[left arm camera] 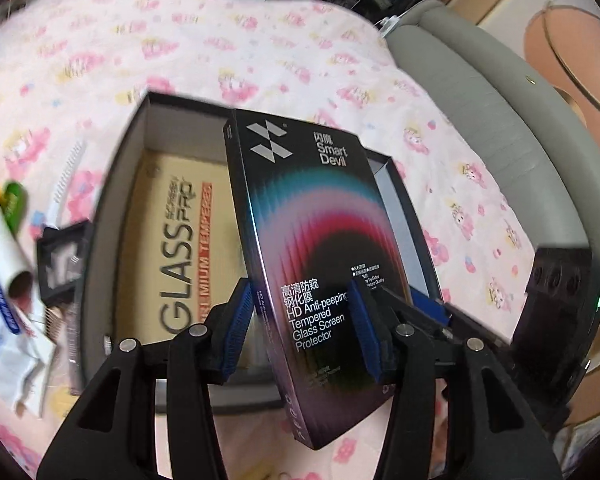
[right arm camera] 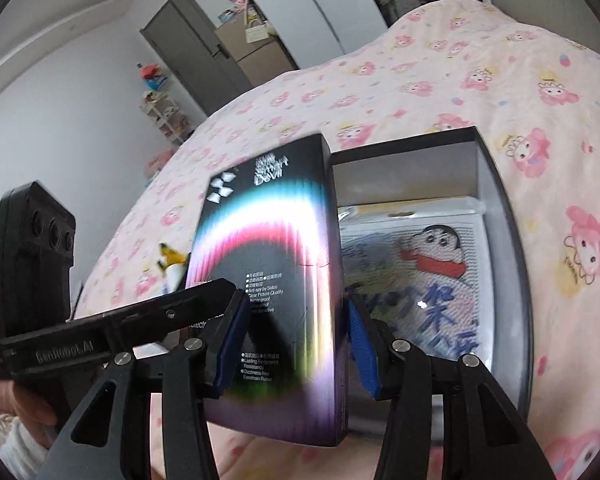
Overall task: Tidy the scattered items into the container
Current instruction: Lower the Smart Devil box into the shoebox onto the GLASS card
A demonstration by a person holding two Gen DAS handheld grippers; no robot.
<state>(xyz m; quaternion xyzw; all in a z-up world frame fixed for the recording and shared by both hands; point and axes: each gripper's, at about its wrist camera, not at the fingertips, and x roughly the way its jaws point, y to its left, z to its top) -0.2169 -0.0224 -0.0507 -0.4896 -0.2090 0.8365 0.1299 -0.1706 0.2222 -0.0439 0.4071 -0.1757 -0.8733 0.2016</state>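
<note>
The left tongs (left arm camera: pixel 300 320) are gripping a black Smart Devil screen-protector box (left arm camera: pixel 320 248) by its long edges, the blue pads (left arm camera: pixel 238 320) pressing on both sides with the jaws partly closed to the box's width; in the right wrist view the right tongs (right arm camera: pixel 296 344) are clamping the same box (right arm camera: pixel 268 280) in the same manner, blue pads against its left and right edges; both tongs are holding it together, and the left gripper's black body (right arm camera: pixel 32 256) is showing at the left of that view, with a hand (right arm camera: pixel 24 404) beneath it.

The box is hanging tilted in the air above the near part of an open dark container (left arm camera: pixel 112 208) that is lying on a bed with a pink cartoon-print sheet (left arm camera: pixel 260 48); the box's far end is reaching over the container's interior.

Inside the container a yellow GLASS PRO package (left arm camera: pixel 180 248) is lying flat on the bottom in the left wrist view; in the right wrist view a white pouch with a cartoon boy in a red scarf (right arm camera: pixel 420 272) is lying flat in it, on the right of the held box.

Left of the container, on the sheet, scattered things are lying: a white tube (left arm camera: pixel 4 248), a green item (left arm camera: pixel 14 200), a small black square frame (left arm camera: pixel 62 260), a white spiral brush (left arm camera: pixel 66 172) and a crumpled white wrapper (left arm camera: pixel 16 360); a yellow and white toy (right arm camera: pixel 172 264) is lying on the sheet left of the box.
</note>
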